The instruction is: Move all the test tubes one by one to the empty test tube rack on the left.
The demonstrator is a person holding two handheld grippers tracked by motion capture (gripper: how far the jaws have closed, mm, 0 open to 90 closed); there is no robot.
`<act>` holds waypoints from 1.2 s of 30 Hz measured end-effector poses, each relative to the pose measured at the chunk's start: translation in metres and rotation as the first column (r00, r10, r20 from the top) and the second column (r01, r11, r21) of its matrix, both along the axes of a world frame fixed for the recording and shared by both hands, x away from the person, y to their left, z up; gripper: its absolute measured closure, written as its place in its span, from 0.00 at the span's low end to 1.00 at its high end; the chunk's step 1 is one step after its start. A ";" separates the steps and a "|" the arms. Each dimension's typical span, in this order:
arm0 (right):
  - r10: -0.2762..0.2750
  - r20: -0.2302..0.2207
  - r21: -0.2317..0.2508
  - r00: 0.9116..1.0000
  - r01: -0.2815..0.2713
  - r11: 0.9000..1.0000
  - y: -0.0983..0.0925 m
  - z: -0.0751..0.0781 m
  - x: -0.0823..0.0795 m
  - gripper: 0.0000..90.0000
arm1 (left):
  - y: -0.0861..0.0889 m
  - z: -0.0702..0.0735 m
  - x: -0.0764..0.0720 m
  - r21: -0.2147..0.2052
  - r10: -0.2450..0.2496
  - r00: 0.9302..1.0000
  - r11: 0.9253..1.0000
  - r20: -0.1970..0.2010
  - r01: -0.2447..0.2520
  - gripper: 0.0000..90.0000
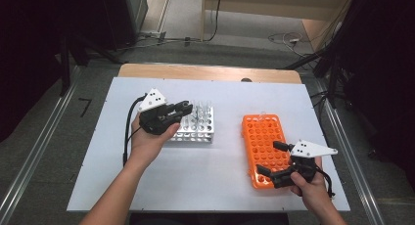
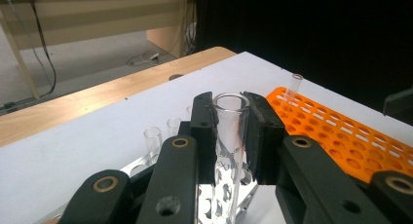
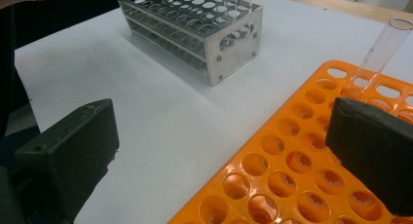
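Observation:
My left gripper (image 1: 184, 108) hovers over the left side of the metal tube rack (image 1: 201, 130) and is shut on a clear glass test tube (image 2: 229, 136), held upright between its jaws (image 2: 230, 118). Other tubes (image 2: 152, 139) stand in the metal rack. The orange rack (image 1: 264, 146) lies to the right with one clear tube (image 3: 381, 51) standing at its far end. My right gripper (image 1: 270, 159) is open at the near right corner of the orange rack, with nothing between its jaws (image 3: 219, 151).
The white table top (image 1: 161, 186) has bare room in front of and between the racks. A wooden strip (image 1: 210, 72) runs along the far edge. Cables (image 1: 288, 39) lie on the floor beyond, and a dark stand (image 1: 337, 73) rises at the right.

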State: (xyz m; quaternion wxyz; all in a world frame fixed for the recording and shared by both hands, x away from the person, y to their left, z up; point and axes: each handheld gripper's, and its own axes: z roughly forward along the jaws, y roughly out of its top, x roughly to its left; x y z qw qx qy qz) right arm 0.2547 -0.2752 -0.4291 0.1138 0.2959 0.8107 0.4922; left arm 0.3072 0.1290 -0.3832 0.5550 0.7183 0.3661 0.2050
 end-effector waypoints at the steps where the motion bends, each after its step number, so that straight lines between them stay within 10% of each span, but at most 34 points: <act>1: 0.000 0.001 0.000 1.000 0.000 1.000 0.000 0.000 0.000 0.00 | 0.001 0.000 0.002 0.002 0.004 1.000 1.000 0.000 -0.004 0.84; 36: -0.034 0.004 0.012 0.999 0.034 0.999 -0.013 -0.002 0.001 0.00 | -0.007 -0.008 0.065 0.027 0.125 0.992 0.992 0.022 -0.125 0.84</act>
